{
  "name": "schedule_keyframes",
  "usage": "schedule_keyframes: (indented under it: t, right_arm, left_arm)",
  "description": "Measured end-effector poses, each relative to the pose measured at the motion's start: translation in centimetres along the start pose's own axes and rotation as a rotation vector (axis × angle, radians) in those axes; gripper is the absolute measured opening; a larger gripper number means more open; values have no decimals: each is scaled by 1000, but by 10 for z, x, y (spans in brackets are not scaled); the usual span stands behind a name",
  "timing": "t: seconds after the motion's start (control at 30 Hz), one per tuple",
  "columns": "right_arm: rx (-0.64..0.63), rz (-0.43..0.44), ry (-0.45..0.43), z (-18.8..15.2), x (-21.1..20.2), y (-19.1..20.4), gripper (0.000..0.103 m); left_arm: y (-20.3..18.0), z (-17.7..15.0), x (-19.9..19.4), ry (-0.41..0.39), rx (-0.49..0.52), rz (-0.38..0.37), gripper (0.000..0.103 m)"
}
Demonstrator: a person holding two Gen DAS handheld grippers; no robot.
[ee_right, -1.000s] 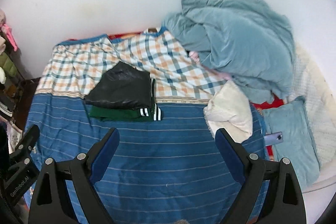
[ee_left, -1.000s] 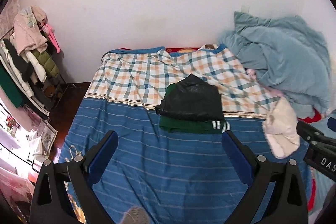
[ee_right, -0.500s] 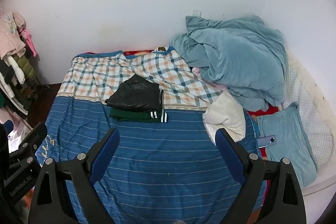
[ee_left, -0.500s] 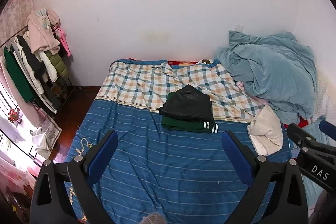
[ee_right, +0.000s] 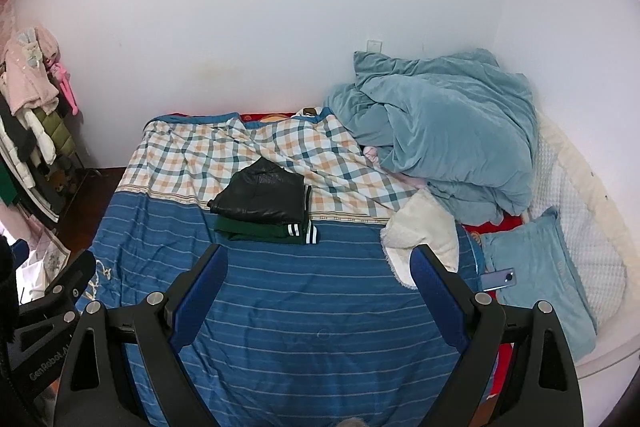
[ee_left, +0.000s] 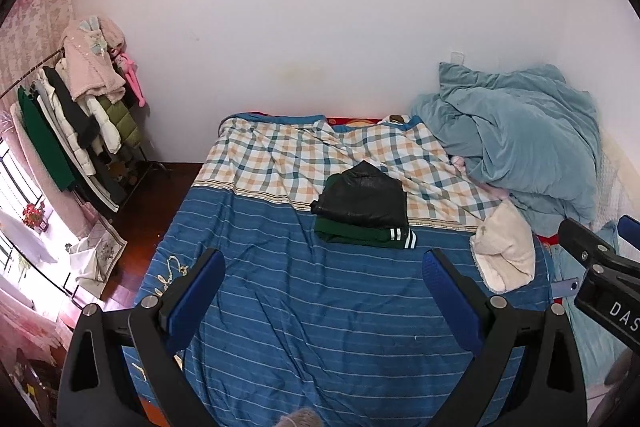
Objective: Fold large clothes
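A folded black jacket (ee_left: 365, 195) lies on top of a folded green garment with white cuff stripes (ee_left: 366, 235), mid-bed; the stack also shows in the right wrist view, the black jacket (ee_right: 262, 195) over the green garment (ee_right: 268, 231). A cream fleece garment (ee_left: 505, 250) lies crumpled at the bed's right, also in the right wrist view (ee_right: 424, 231). My left gripper (ee_left: 322, 277) is open and empty, well back from the stack. My right gripper (ee_right: 318, 273) is open and empty, also well back above the near bed.
The bed (ee_left: 304, 307) has a blue striped and plaid cover. A heaped blue duvet (ee_right: 448, 143) fills the far right corner. A blue pillow (ee_right: 532, 267) and a phone (ee_right: 498, 279) lie at right. A clothes rack (ee_left: 68, 123) stands left, beside dark floor.
Both grippers have pulled back and up from the bed, so the folded stack looks smaller and farther. More of the room shows. Both stay open and empty.
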State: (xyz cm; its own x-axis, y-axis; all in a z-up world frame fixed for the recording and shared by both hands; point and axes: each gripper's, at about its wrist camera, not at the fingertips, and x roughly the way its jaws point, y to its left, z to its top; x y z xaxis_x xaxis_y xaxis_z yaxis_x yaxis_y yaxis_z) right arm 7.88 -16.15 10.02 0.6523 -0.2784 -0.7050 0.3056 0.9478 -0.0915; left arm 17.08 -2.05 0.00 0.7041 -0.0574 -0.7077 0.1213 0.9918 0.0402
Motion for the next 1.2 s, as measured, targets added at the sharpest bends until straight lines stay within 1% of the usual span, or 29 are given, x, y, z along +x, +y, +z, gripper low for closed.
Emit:
schedule_keyframes:
  t: [0.1, 0.47, 0.63, 1.2]
  right_arm:
    - [-8, -5, 0, 0, -2, 0, 98]
    - [-11, 8, -3, 3, -1, -5, 99]
    - [-10, 18, -1, 5, 4, -7, 99]
    - [-19, 38, -1, 9, 9, -2, 99]
  left_arm:
    - [-2, 0, -1, -8, 0, 13, 101]
    - [0, 1, -8, -41, -6, 25, 101]
    - [1, 1, -10, -41, -8, 34, 101]
    - [4, 4, -11, -47, -12, 30, 101]
